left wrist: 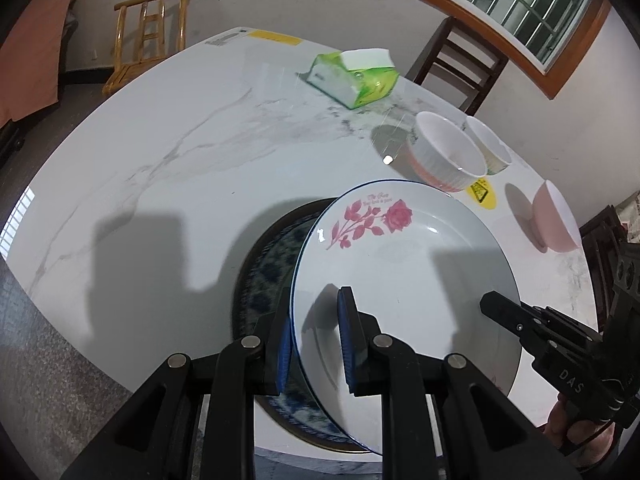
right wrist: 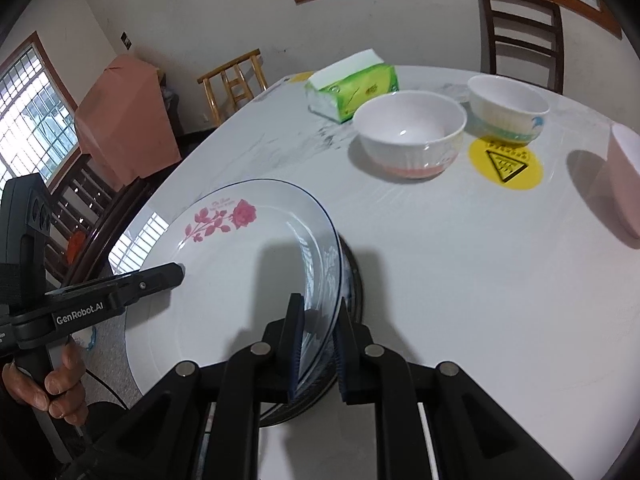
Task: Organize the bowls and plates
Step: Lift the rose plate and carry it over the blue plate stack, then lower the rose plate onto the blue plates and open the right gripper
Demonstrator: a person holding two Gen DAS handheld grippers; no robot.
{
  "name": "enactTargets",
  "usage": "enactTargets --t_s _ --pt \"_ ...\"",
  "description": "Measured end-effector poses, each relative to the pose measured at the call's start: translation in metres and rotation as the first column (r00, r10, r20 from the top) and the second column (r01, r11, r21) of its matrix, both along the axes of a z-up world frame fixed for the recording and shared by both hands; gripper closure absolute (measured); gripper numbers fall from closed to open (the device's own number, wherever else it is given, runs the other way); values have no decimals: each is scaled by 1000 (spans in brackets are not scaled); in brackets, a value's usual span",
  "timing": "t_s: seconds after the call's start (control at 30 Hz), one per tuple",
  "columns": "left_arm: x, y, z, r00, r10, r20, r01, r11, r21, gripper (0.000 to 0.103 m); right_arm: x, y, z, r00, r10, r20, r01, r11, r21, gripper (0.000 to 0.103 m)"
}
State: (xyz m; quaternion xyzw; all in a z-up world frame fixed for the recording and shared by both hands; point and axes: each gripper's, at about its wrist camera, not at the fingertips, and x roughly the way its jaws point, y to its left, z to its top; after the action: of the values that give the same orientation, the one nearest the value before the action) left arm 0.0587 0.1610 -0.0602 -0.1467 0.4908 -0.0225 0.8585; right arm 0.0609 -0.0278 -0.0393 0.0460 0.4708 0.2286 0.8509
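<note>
A white plate with a pink rose print hangs between both grippers over the marble table. My left gripper is shut on its left rim, and my right gripper is shut on its right rim. Under it, partly covered, lies a dark plate with a blue pattern near the table's front edge. Whether the two plates touch I cannot tell. Farther back stand a ribbed white bowl with a pink base, a white bowl with a green band and a pink bowl.
A green tissue pack lies at the back of the table, and a round yellow sticker sits between the bowls. A bamboo chair and a dark wooden chair stand beyond the far edge. A person's hand grips the left handle.
</note>
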Motion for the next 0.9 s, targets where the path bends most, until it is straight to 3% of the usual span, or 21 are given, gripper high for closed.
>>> enactTargets --t_s 0.4,0.9 --pt "7 15 -24 998 22 -55 -22 1000 -16 86 -1 17 -21 998 14 -65 -16 999 -39 89" --pt "11 8 -22 998 22 -62 -20 999 33 83 5 29 -26 995 -10 -101 2 997 -74 86"
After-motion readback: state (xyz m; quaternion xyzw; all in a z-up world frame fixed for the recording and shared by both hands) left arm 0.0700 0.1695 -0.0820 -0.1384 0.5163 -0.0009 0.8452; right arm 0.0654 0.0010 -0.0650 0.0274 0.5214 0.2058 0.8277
